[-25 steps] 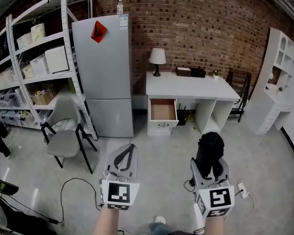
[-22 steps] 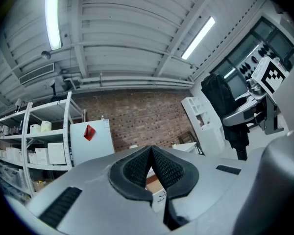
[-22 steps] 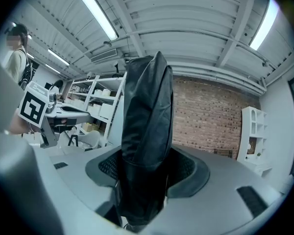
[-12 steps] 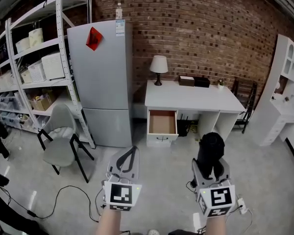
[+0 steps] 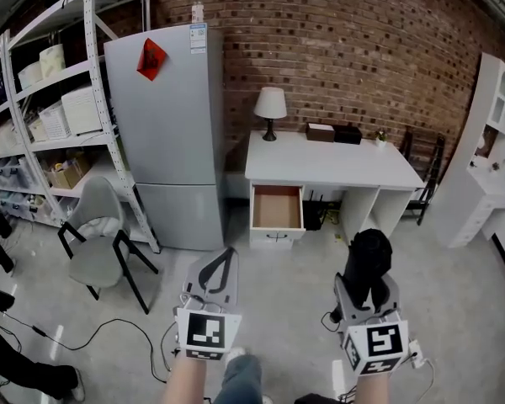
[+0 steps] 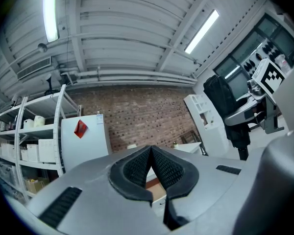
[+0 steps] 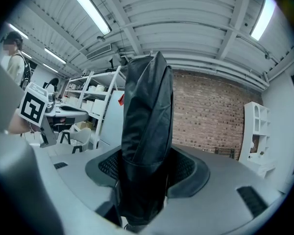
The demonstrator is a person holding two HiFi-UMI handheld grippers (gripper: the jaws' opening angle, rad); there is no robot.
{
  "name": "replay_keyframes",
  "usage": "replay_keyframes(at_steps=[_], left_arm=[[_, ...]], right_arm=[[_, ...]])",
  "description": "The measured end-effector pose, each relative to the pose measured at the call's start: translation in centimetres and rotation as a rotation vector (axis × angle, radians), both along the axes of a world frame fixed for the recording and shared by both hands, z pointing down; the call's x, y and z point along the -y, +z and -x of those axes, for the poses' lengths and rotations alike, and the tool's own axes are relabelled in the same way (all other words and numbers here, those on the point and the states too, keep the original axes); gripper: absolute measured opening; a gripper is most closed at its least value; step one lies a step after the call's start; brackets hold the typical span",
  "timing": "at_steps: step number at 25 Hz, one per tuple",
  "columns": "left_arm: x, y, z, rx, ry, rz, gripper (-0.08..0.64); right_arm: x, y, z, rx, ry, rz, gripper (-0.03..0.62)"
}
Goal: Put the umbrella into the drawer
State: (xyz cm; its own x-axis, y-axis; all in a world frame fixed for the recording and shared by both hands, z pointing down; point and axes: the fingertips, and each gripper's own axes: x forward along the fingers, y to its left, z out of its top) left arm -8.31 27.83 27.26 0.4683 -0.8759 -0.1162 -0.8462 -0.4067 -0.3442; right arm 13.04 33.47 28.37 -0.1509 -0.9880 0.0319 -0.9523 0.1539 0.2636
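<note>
The folded black umbrella (image 5: 369, 257) is being gripped upright by the right tongs (image 5: 367, 286), well apart from the open drawer (image 5: 277, 208) under the white tabletop (image 5: 337, 165). The left tongs (image 5: 225, 257) are being held pressed together, empty.

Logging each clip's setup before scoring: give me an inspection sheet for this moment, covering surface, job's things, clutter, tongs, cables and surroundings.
Surface: grey floor; white desk against the brick wall.
Job's things: folded black umbrella upright in the right tongs; desk drawer pulled open, nothing seen inside.
Clutter: lamp and small boxes on the desk.
Tongs: left tongs shut, empty; right tongs shut on the umbrella.
Cables: black cable on the floor at left.
Surroundings: fridge, chair, metal shelving, white cabinet at right.
</note>
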Motion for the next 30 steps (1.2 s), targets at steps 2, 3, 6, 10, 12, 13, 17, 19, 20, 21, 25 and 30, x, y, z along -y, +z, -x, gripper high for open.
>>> replay_keyframes(at_steps=[2, 3, 6, 10, 12, 13, 17, 19, 20, 21, 25, 30], left_arm=[[1.1, 0.3, 0.0, 0.001, -0.001, 0.003, 0.002], [1.7, 0.4, 0.0, 0.003, -0.005, 0.008, 0.002], [4.0, 0.9, -0.1, 0.018, -0.013, 0.020, 0.002], [7.2, 0.9, -0.1, 0.035, 0.001, 0.014, 0.002], [9.2, 0.8, 0.3, 0.036, 0.006, 0.013, 0.002], [10.3, 0.9, 0.4, 0.035, 0.009, 0.014, 0.002], [15.0, 1.3, 1.0, 0.020, 0.005, 0.025, 0.002], [17.6, 1.5, 1.2, 0.008, 0.003, 0.033, 0.002], [18.9, 1.6, 1.1, 0.003, 0.005, 0.037, 0.002], [20.2, 1.6, 1.0, 0.001, 0.009, 0.042, 0.002], [25.0, 1.8, 1.1, 0.008, 0.029, 0.062, 0.002], [31.2, 2.6, 1.8, -0.001, 0.058, 0.094, 0.002]], right_arm=[[0.7, 0.2, -0.5, 0.005, 0.007, -0.002, 0.238], [1.2, 0.4, -0.8, 0.011, 0.010, -0.002, 0.238], [2.9, 1.2, -1.4, 0.040, 0.029, 0.007, 0.238], [6.2, 1.7, -1.5, 0.068, 0.041, 0.018, 0.238], [8.4, 1.6, -1.3, 0.066, 0.049, 0.021, 0.238], [9.4, 1.6, -1.2, 0.062, 0.052, 0.020, 0.238], [13.7, 1.3, -0.4, 0.032, 0.035, 0.017, 0.238], [16.0, 1.3, -0.3, 0.015, 0.037, 0.018, 0.238], [17.1, 1.3, -0.3, 0.007, 0.042, 0.022, 0.238], [18.3, 1.4, -0.4, 0.001, 0.047, 0.027, 0.238], [23.2, 1.6, -0.1, -0.003, 0.054, 0.064, 0.238], [29.2, 1.9, 1.1, -0.012, 0.066, 0.097, 0.238]])
